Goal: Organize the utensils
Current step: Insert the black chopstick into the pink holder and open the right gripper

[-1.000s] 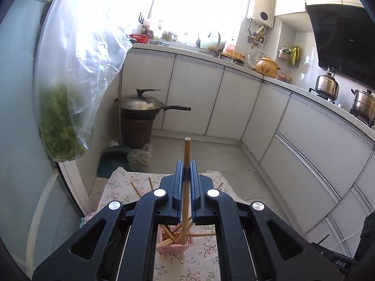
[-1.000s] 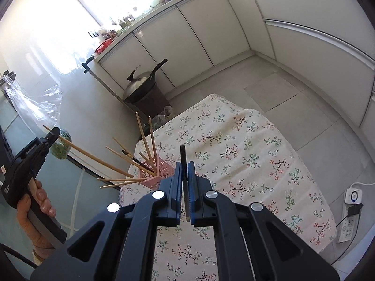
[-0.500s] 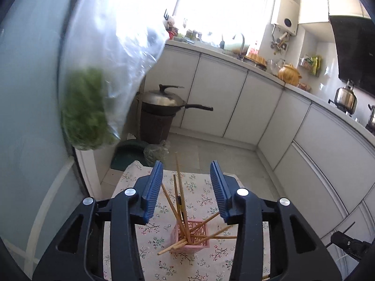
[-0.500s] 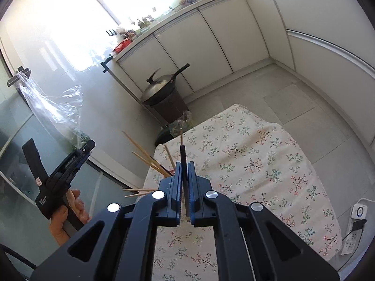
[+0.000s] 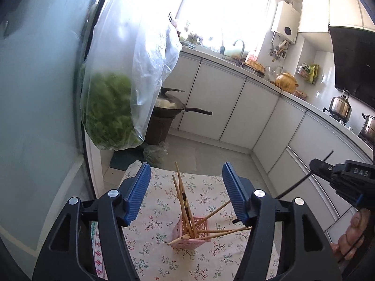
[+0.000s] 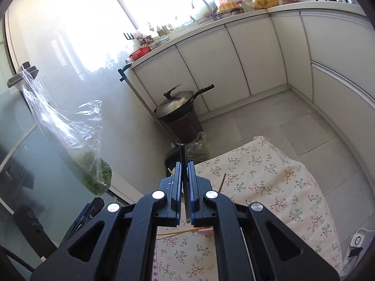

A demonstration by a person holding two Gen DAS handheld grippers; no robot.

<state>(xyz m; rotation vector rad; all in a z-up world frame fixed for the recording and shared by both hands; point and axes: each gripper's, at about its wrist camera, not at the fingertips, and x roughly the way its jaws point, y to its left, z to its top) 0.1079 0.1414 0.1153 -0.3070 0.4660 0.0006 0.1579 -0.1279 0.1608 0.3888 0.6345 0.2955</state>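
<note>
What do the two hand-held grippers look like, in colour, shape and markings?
Each hand-held gripper, left and right, has a black plastic frame with triangular cut-outs, silver round bolts, and blue ribbed finger pads. The right one, seen from the left wrist view, carries pale letters on its black body.

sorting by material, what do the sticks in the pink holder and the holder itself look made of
Sticks: likely bamboo or wood, matt, pale tan with an even grain-coloured surface. Pink holder: probably moulded plastic, smooth, uniform colour, with cut-out lattice walls.
</note>
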